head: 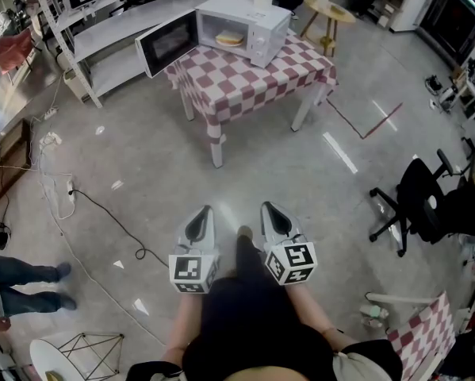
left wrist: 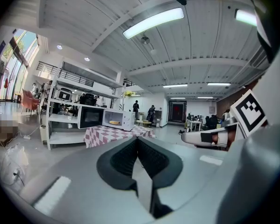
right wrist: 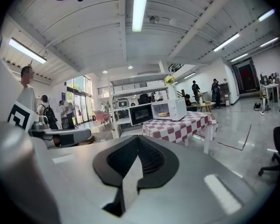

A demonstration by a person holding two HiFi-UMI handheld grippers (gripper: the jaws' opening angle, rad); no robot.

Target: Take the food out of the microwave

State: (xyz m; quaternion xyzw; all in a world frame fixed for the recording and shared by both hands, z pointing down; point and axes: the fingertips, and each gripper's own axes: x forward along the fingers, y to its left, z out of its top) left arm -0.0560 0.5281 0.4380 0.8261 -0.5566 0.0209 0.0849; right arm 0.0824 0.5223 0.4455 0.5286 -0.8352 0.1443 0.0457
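A white microwave (head: 257,24) stands on a table with a red-and-white checked cloth (head: 249,82), far ahead of me. Its door (head: 167,44) hangs open to the left. Inside lies the food (head: 229,38), a pale flat piece on a plate. My left gripper (head: 203,211) and right gripper (head: 268,208) are side by side over the floor, well short of the table, both shut and empty. The left gripper view shows the microwave (left wrist: 124,119) small beyond the shut left gripper (left wrist: 138,141). In the right gripper view the food (right wrist: 163,114) shows past the right gripper (right wrist: 139,140).
White shelving (head: 102,30) stands left of the table, and a small round wooden table (head: 329,12) behind it. Cables and a power strip (head: 69,197) lie on the floor at left. A black office chair (head: 415,201) is at right. A person's legs (head: 23,280) stand at far left.
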